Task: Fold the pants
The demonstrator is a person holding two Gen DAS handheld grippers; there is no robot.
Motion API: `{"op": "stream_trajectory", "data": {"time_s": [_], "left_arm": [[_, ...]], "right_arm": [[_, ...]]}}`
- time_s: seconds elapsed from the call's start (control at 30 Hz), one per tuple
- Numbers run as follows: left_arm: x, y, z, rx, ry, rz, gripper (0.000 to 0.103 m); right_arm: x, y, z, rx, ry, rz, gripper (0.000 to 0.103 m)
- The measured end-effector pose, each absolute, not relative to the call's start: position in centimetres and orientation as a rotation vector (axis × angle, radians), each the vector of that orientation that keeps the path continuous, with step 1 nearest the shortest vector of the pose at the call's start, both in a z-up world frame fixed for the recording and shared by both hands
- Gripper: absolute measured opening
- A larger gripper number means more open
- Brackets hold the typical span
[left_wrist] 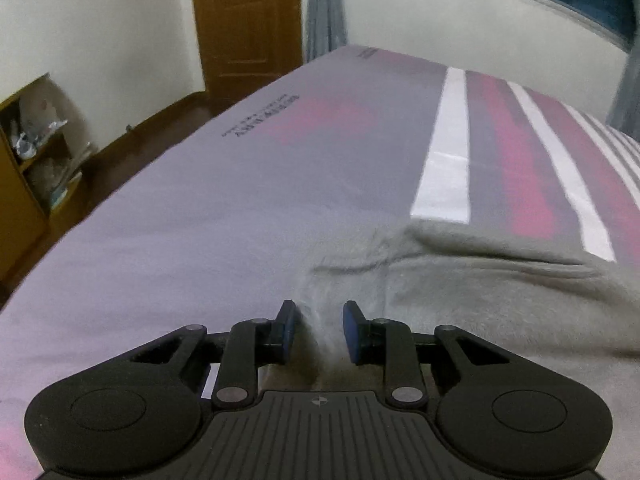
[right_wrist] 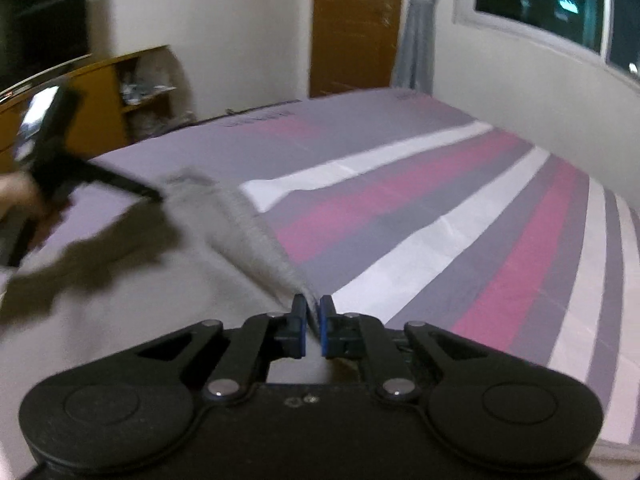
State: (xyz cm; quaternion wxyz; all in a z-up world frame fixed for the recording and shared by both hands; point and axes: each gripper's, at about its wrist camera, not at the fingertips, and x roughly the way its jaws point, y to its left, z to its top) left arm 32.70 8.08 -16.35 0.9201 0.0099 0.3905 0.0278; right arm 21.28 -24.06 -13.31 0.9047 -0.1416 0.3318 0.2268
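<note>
Grey pants [left_wrist: 460, 292]: lying on the striped bed [left_wrist: 200, 220], one ribbed edge lifted. Left: your left gripper [left_wrist: 319, 330] has its jaws drawn in around a ridge of the grey fabric; whether the pads truly bite, I cannot tell. Right: your right gripper [right_wrist: 314, 326] has its jaws pressed together, pinching the ribbed hem. Step in hand, by my judgement: taking hold of one end for a fold. Next move calls for raising both corners together, keeping the edge taut, and carrying it over the rest.

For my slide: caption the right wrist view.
Right claw shut on grey pants over a striped bedsheet.
</note>
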Motion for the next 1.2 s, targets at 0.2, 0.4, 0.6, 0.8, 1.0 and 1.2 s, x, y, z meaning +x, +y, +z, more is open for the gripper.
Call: {"op": "stream_trajectory", "data": {"time_s": [0.2,0.4,0.6,0.8,1.0,1.2], "left_arm": [[25.4,8.7,-14.1,0.021,0.817,-0.025,0.026],[21.1,9.9,-14.7,-0.079,0.909,-0.044,0.062],[19.5,10.2,-13.9,-0.246,0.863,-0.104,0.092],[23.5,6.4,-13.8,-0.293,0.88,-0.123,0.095],[27.6,3.4,-14.6,-0.281,0.969,-0.055,0.095],[28.6,4.6,-16.8,-0.378,1.005,-0.022,0.016]], "right_arm": [[10.0,-22.4,-15.6,-0.22,0.735,0.529,0.001],[6.3,-21.1,-20.0,-0.14,0.824,0.462,0.013],[7.1,-24.8,-19.1,0.079,0.829,0.327,0.02],[10.0,-27.4,-17.7,0.119,0.765,0.225,0.02],[11.4,-26.8,-18.5,0.152,0.815,0.24,0.024],[9.8,-27.4,-19.7,0.242,0.88,0.22,0.024]]}}
